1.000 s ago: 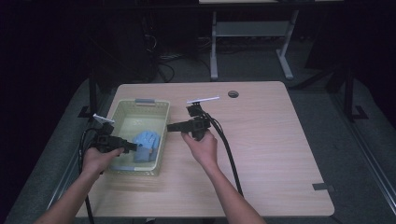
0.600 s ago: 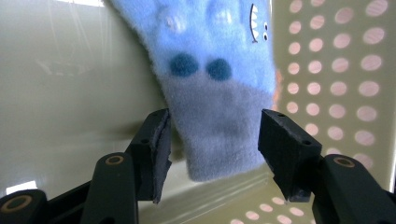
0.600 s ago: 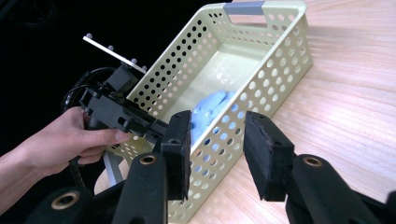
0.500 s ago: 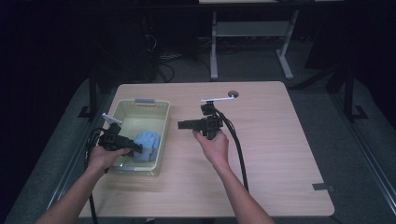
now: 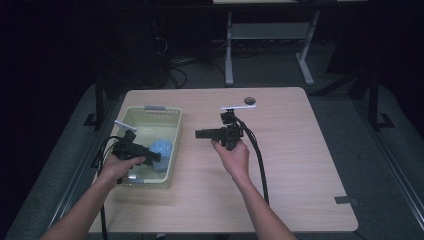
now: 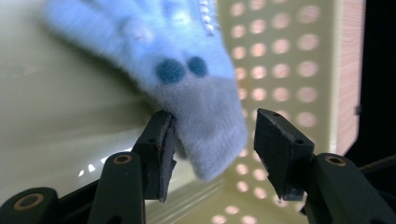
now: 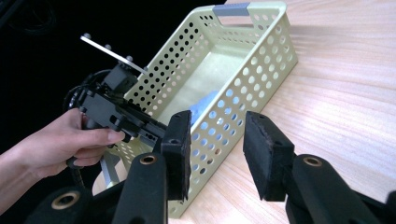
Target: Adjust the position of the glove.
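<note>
Blue fuzzy glove [image 6: 187,84] lies in yellow perforated basket [image 5: 172,117]; left gripper [image 6: 210,140] jaws, just closing, straddle cuff ungripped; right gripper [image 7: 217,149] gapes empty; lift-out remains.

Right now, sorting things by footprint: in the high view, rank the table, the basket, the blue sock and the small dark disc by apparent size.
1. Table
2. Basket
3. Blue sock
4. Small dark disc

The left gripper [image 5: 150,155] reaches into the basket [image 5: 150,112], its jaws just closing, one pad touching, the other clear. The right gripper [image 5: 200,133] hovers level beside the basket, jaws apart.
</note>
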Motion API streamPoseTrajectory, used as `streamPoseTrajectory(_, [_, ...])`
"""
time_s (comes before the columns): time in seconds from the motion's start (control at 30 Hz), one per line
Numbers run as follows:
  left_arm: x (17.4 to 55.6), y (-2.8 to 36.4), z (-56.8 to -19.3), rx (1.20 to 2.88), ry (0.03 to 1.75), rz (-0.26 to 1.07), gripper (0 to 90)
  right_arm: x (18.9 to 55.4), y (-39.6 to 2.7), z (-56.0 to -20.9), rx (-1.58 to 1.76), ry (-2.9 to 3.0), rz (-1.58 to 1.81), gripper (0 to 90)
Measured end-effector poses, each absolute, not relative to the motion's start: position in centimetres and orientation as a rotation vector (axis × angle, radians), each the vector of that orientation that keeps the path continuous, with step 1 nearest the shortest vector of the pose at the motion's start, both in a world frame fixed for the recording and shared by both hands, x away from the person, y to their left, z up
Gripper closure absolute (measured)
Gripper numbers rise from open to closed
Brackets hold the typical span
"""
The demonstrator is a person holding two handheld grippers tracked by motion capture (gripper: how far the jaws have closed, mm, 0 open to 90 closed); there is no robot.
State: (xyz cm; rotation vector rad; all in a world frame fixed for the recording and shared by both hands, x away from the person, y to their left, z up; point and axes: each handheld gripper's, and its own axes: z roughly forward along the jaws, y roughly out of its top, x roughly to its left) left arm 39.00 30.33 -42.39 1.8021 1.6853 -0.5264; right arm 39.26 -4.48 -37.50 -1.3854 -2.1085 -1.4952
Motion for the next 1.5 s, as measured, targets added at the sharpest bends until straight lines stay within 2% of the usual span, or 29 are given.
streamPoseTrajectory(0.2, [39.2, 30.0, -42.5, 1.796, 1.680, -0.533, 48.0, 39.2, -4.8, -37.7, -1.398, -2.103, -1.492, 61.7])
streamPoseTrajectory(0.43, [38.8, 30.8, -41.7, 1.805, 1.701, -0.456, 43.2, 39.1, -5.3, -37.9, -1.413, -2.102, -1.484, 61.3])
streamPoseTrajectory(0.7, [38.4, 31.2, -39.8, 1.783, 1.610, -0.396, 42.2, 38.7, -6.9, -38.1, -1.441, -2.069, -1.488, 59.5])
streamPoseTrajectory(0.9, [37.9, 30.2, -38.0, 1.786, 1.534, -0.340, 42.0, 38.2, -8.5, -38.4, -1.468, -2.046, -1.511, 57.6])
streamPoseTrajectory(1.5, [37.3, 25.1, -35.5, 1.813, 1.322, -0.338, 40.1, 37.1, -13.8, -39.1, -1.559, -1.994, -1.529, 53.4])
